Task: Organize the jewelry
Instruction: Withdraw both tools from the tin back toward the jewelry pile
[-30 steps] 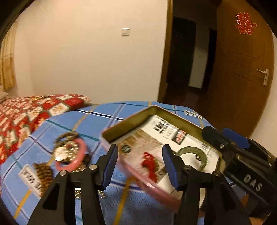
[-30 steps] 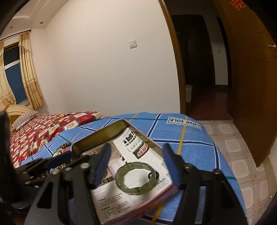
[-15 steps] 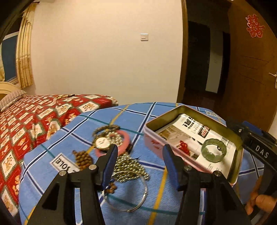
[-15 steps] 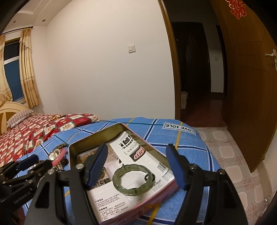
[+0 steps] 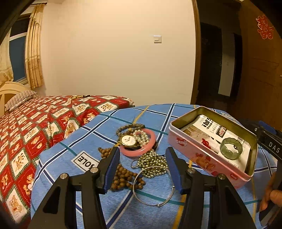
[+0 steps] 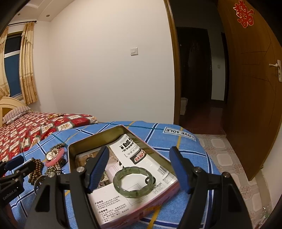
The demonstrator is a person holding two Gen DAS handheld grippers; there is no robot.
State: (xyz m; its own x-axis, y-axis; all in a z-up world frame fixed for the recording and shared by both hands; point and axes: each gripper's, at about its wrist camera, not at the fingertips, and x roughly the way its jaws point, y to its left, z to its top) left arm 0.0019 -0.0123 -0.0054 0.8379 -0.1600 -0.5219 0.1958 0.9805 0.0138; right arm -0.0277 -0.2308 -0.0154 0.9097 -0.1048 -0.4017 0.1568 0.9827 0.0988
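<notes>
While the right hand-held gripper stays empty above the green bangle, the left hand-held gripper, also wide, has swung to the jewelry pile.

A bed under a red patterned quilt lies left, a striped pillow at its head — curtains hang behind. A switch sits on the white wall; a wooden door stands open, bearing a red paper-cut.
</notes>
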